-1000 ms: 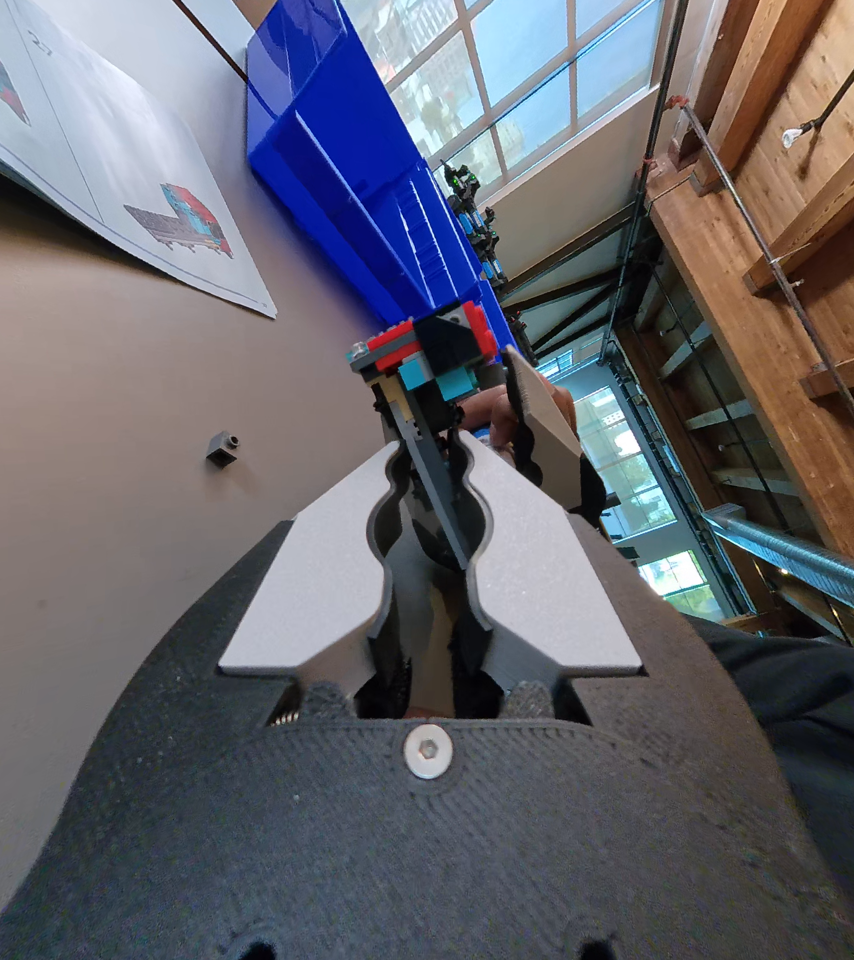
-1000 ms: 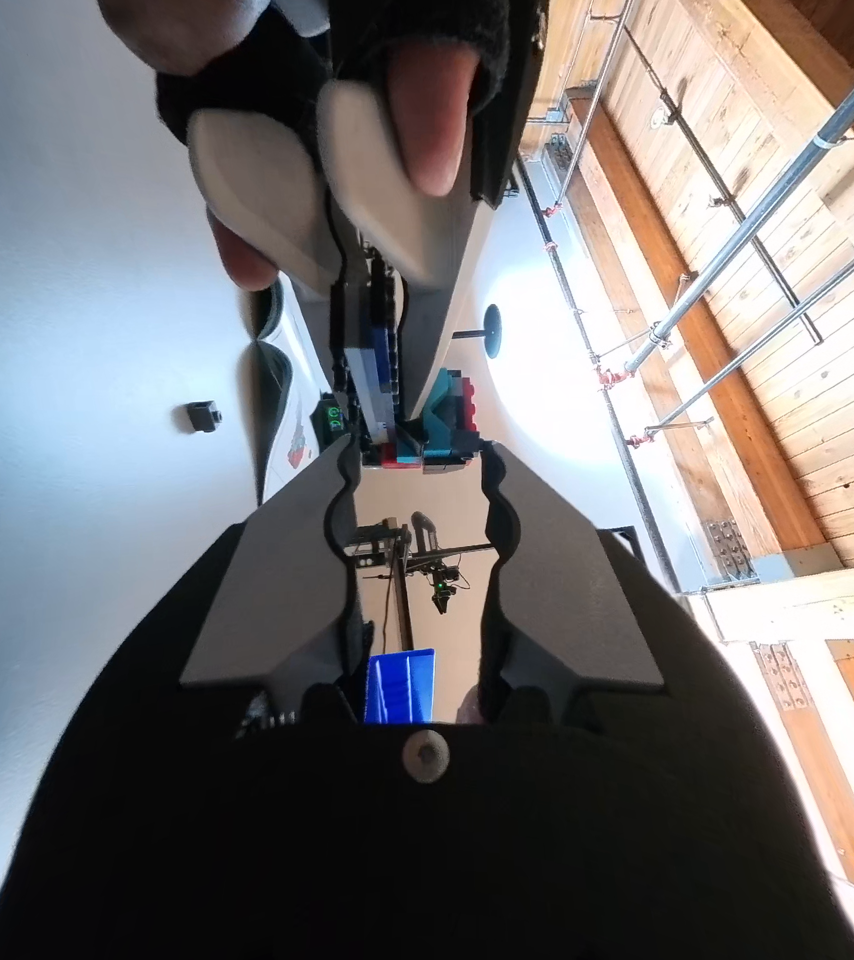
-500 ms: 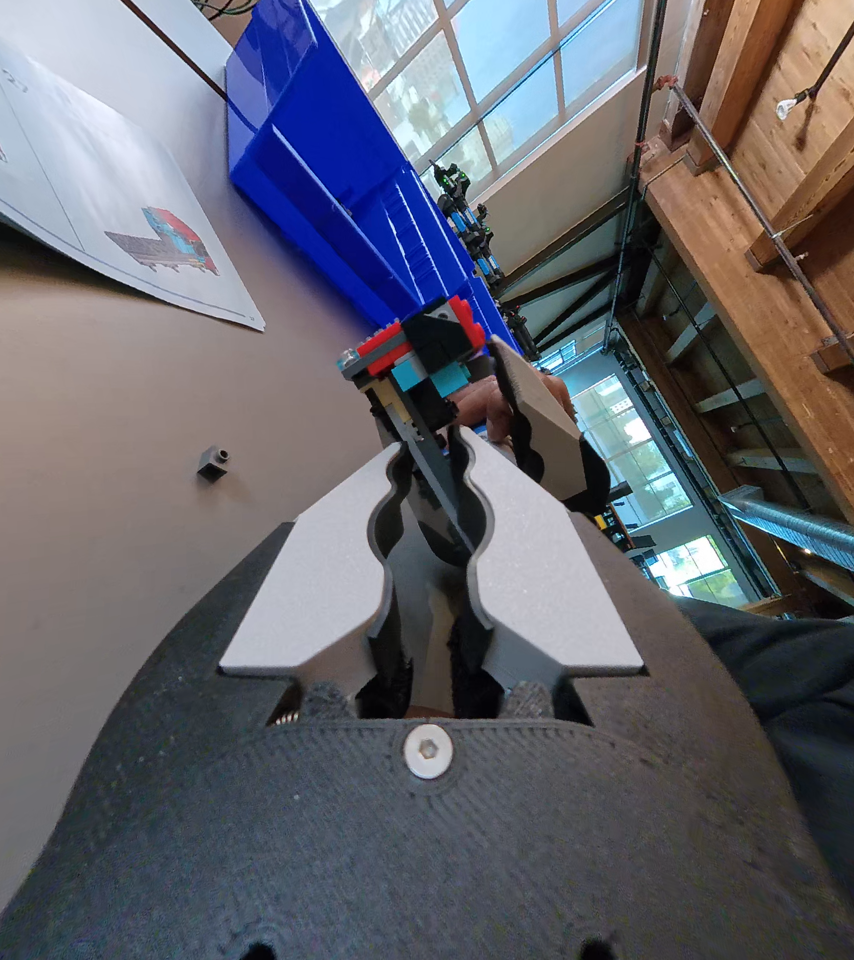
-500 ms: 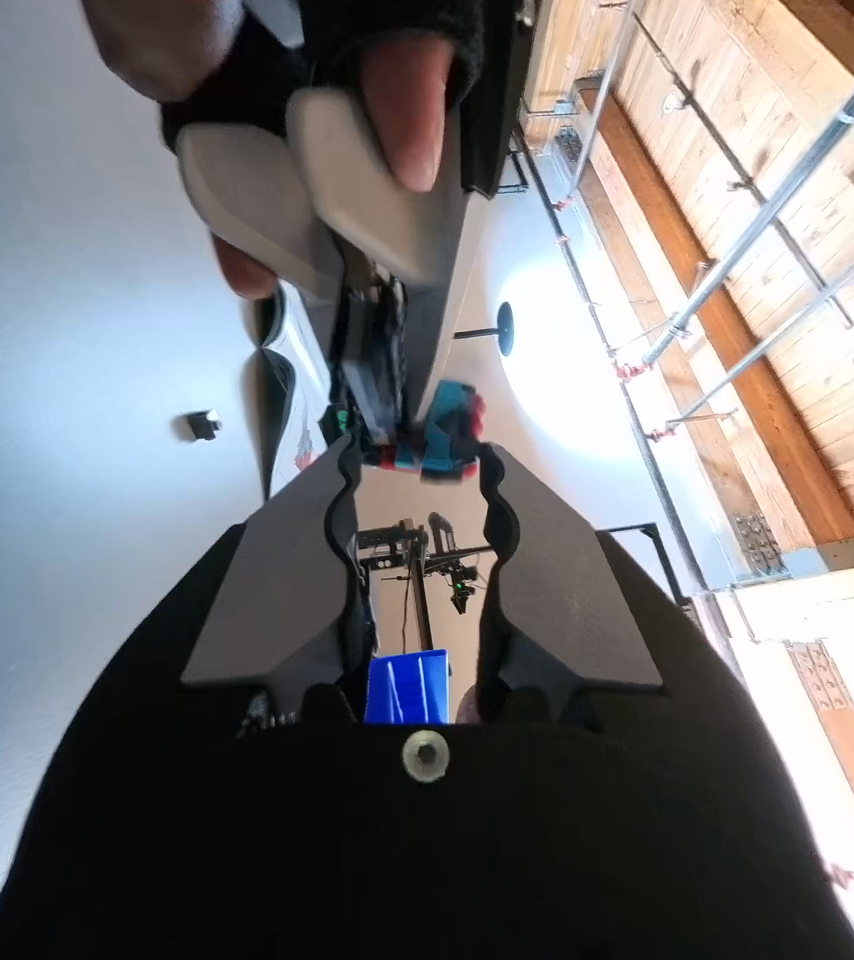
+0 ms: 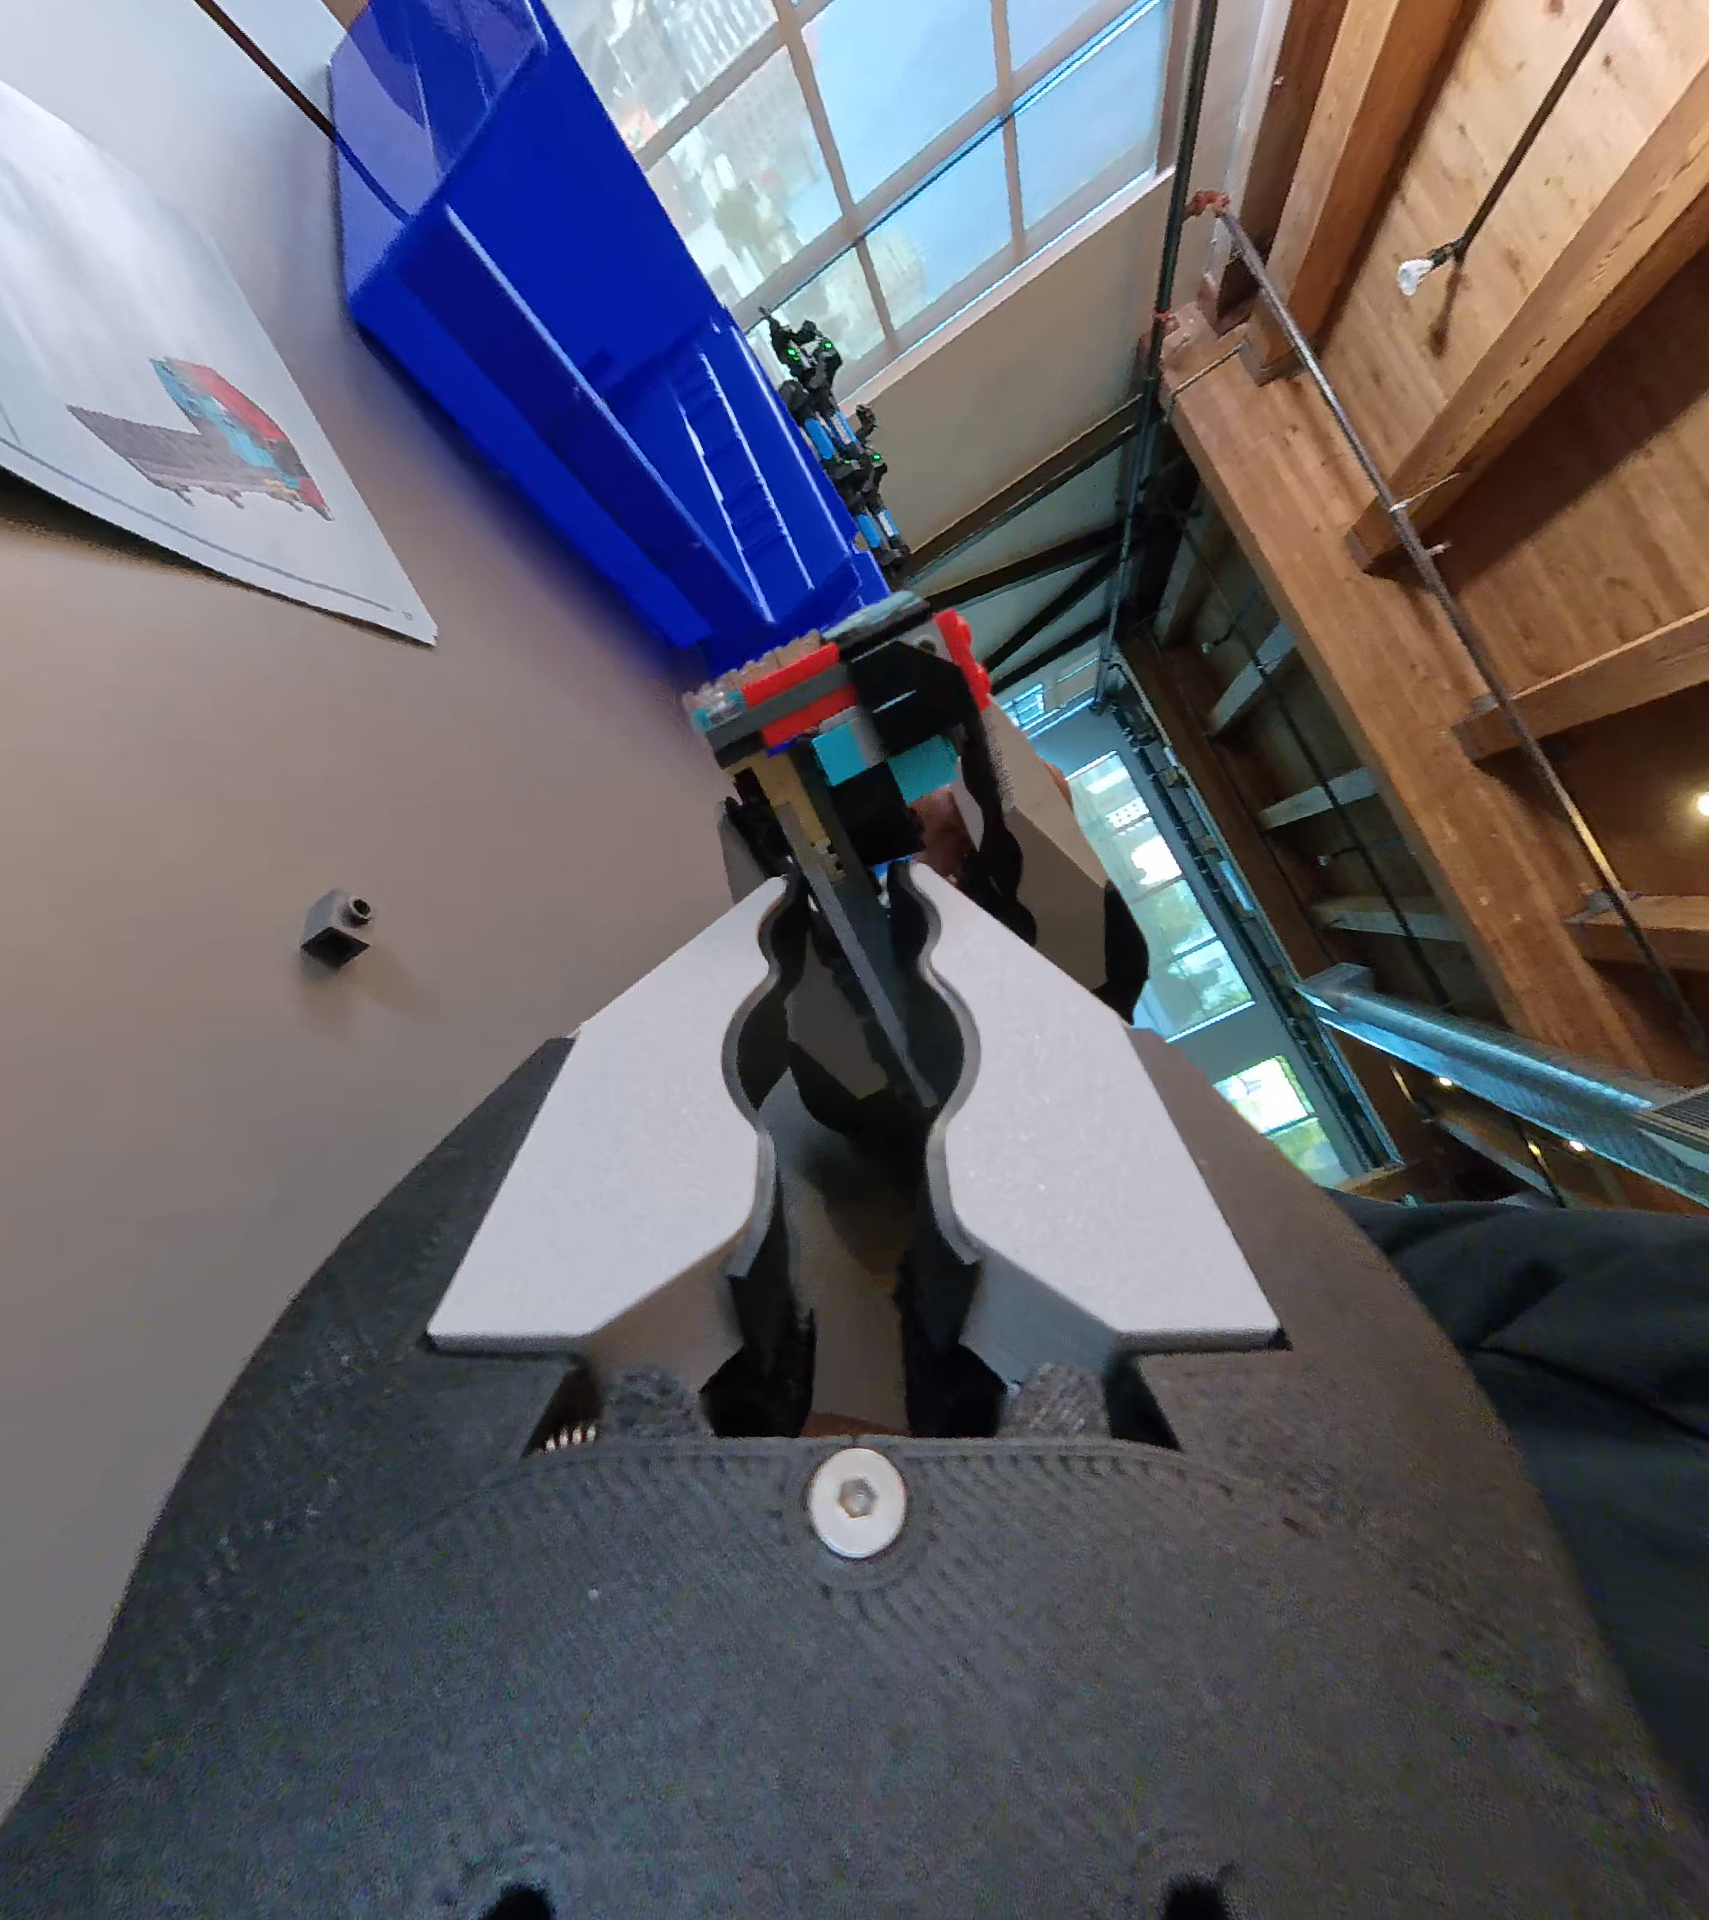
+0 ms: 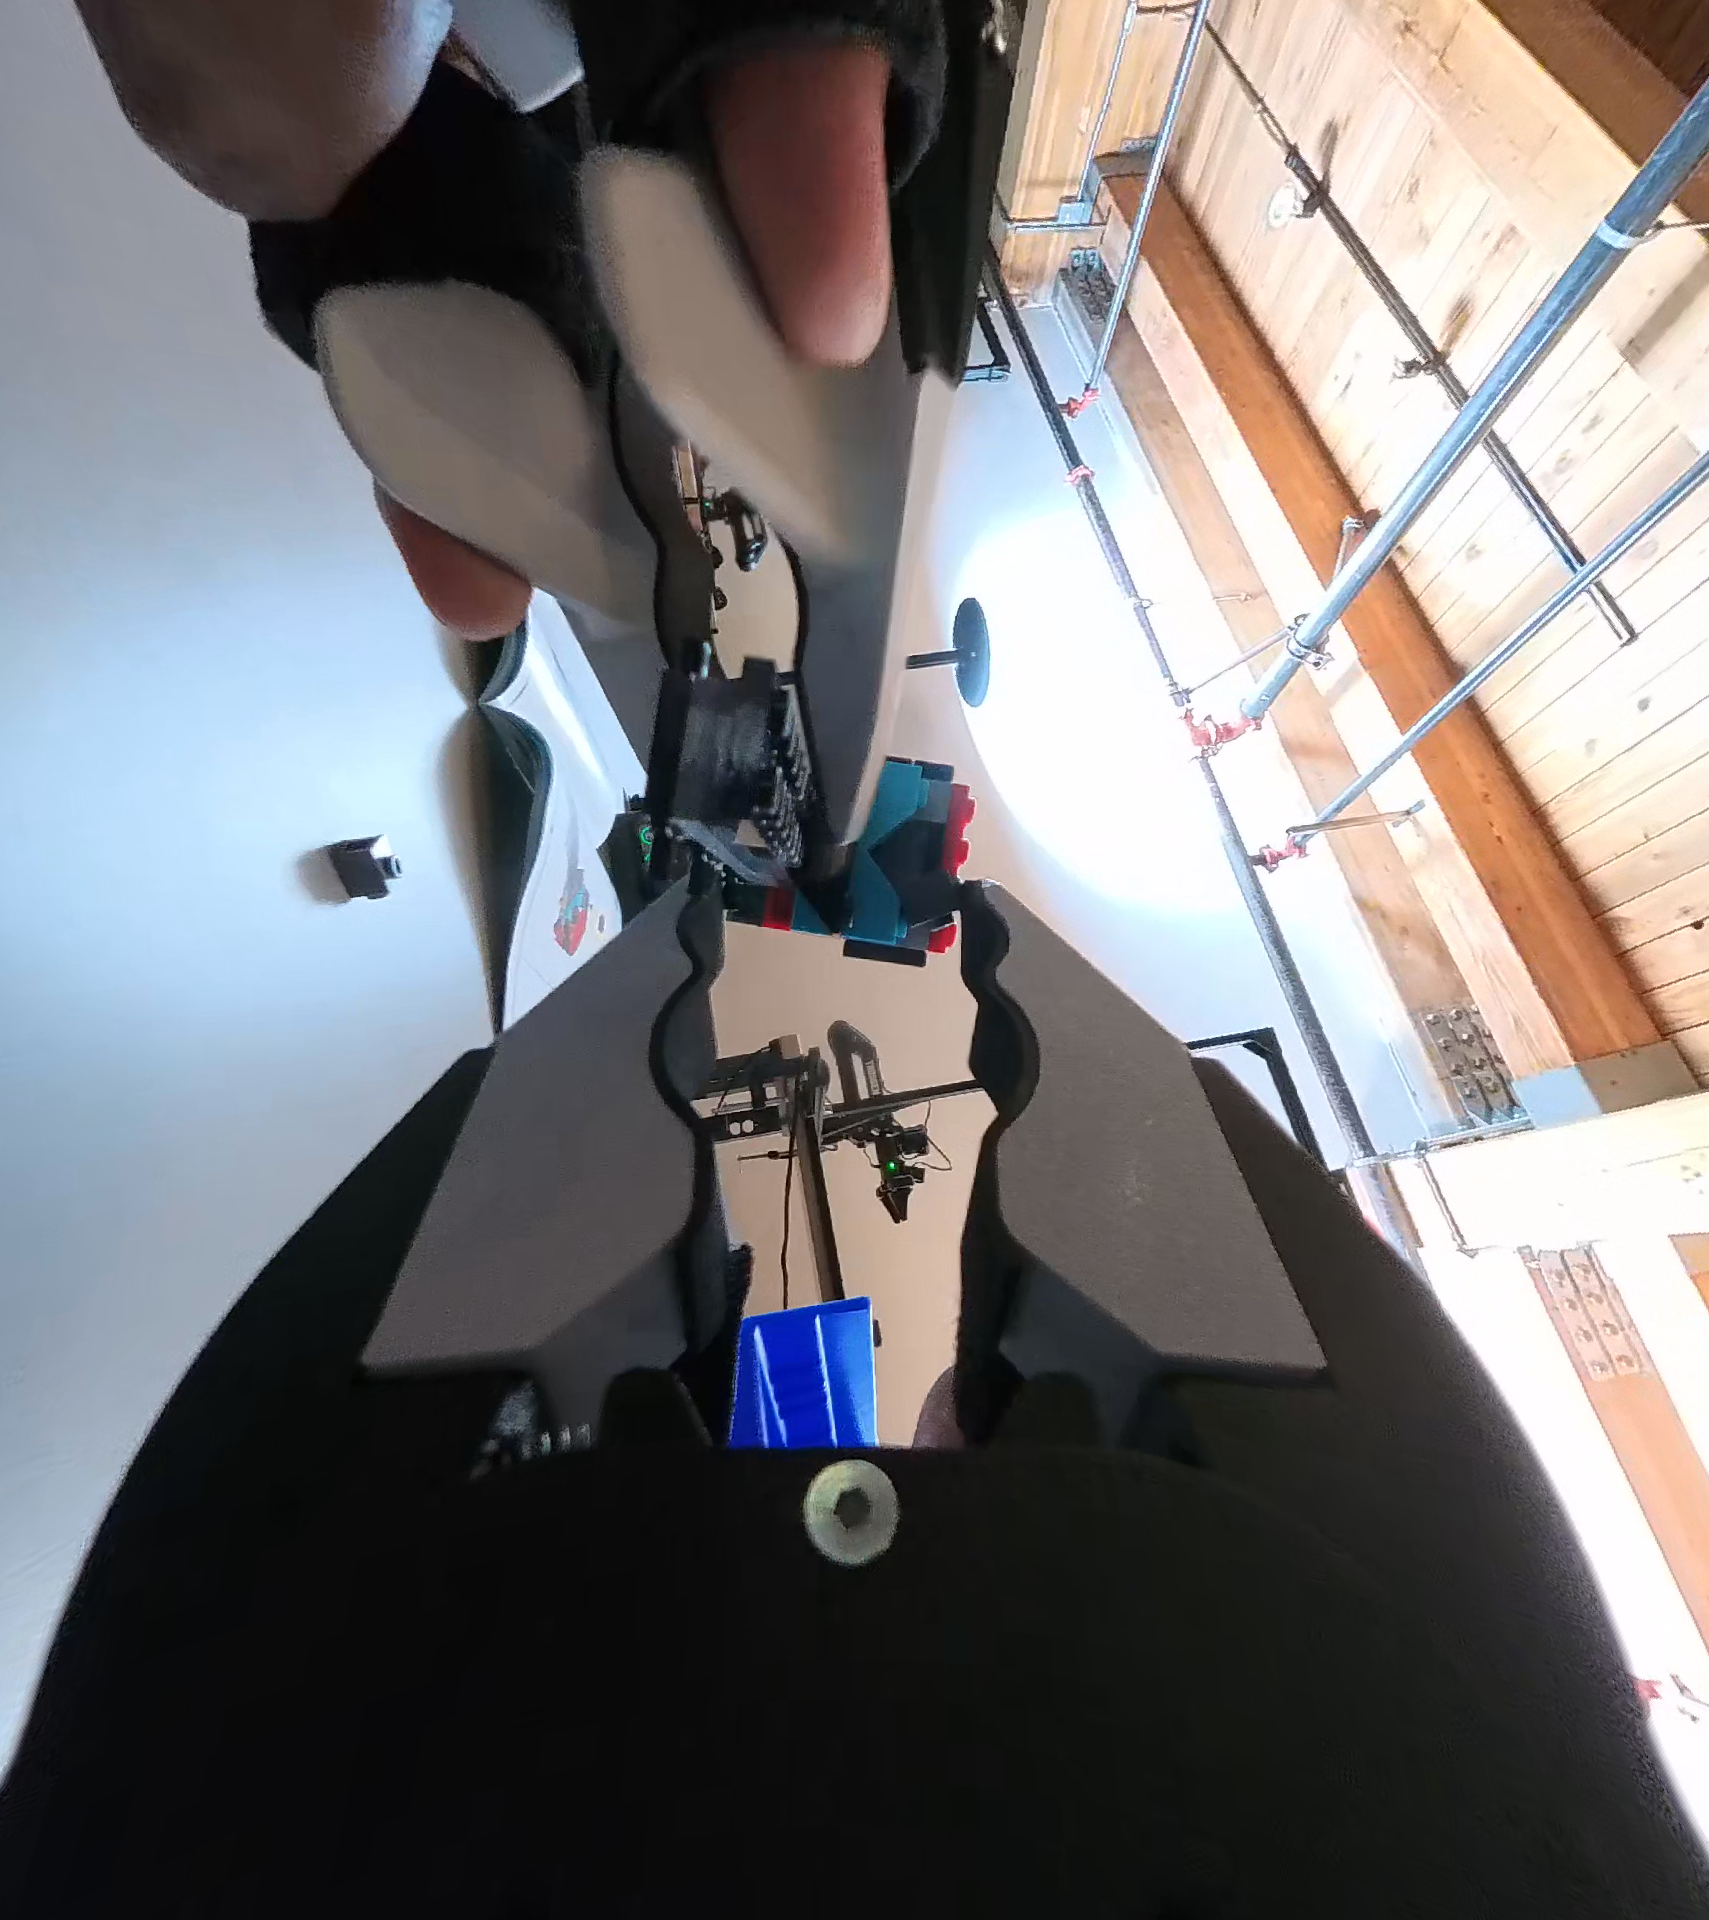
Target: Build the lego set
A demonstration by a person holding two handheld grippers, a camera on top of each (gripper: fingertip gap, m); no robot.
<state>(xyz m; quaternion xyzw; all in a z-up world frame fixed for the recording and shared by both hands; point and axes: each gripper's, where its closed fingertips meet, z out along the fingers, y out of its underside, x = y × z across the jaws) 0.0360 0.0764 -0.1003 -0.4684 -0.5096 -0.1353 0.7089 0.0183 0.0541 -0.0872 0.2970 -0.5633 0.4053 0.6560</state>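
Note:
My left gripper (image 5: 845,883) is shut on the dark grey base plate of the lego build (image 5: 839,717) and holds it in the air above the table. The build has red, teal and black bricks at its far end. My right gripper (image 6: 834,914) is open, and its fingertips flank the build's brick end (image 6: 891,862); I cannot tell whether they touch it. In the right wrist view the left gripper (image 6: 756,520) and the hand holding it fill the top. A small dark grey brick (image 5: 336,923) lies loose on the table and also shows in the right wrist view (image 6: 362,864).
A blue bin (image 5: 559,343) stands at the back of the brown table and shows between my right fingers (image 6: 808,1382). The printed instruction sheet (image 5: 102,364) lies at the far left. A dark sleeve (image 5: 1608,1403) is at the right. Only a small space, under 4 cm, lies between the two pairs of fingers.
The left gripper has turned the build a little, so it sits more tilted between the right fingertips. The right gripper has stayed open.

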